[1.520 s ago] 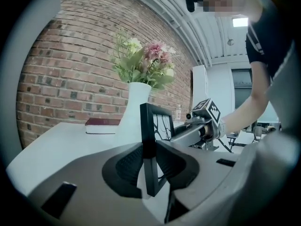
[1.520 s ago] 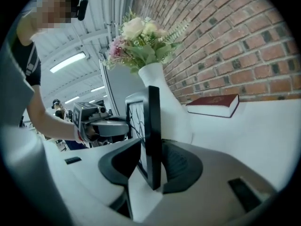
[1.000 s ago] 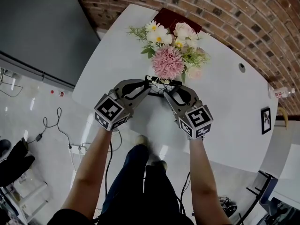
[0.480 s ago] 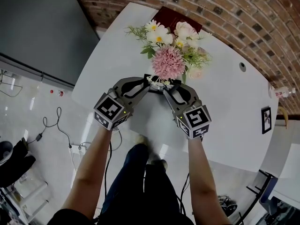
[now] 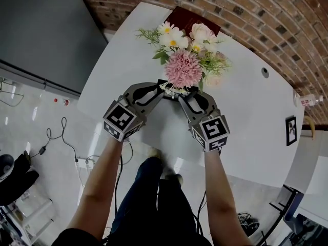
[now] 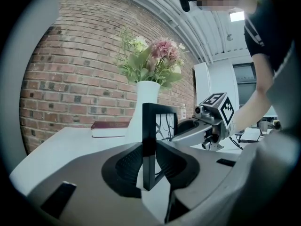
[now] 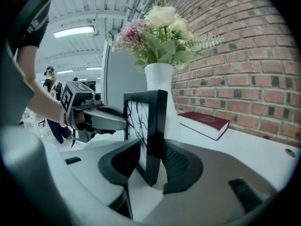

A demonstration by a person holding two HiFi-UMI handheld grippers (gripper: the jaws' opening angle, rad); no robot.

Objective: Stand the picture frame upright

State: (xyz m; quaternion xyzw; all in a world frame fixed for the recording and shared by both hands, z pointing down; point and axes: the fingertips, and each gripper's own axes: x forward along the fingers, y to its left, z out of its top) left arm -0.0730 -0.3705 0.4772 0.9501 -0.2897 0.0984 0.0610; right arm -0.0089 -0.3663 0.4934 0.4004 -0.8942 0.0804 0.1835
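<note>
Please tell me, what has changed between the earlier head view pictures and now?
Almost nothing. The back end of the right gripper seems to have swung very slightly toward the left gripper. Both grippers still clamp the side edges of the picture frame, which stays upright in front of the vase. Nothing was let go.

a: where is the picture frame (image 6: 148, 126)?
b: near the front edge of the table (image 5: 246, 117). the vase (image 6: 148, 91) is just behind it. the book (image 5: 187, 18) lies behind the vase, by the far edge.
</note>
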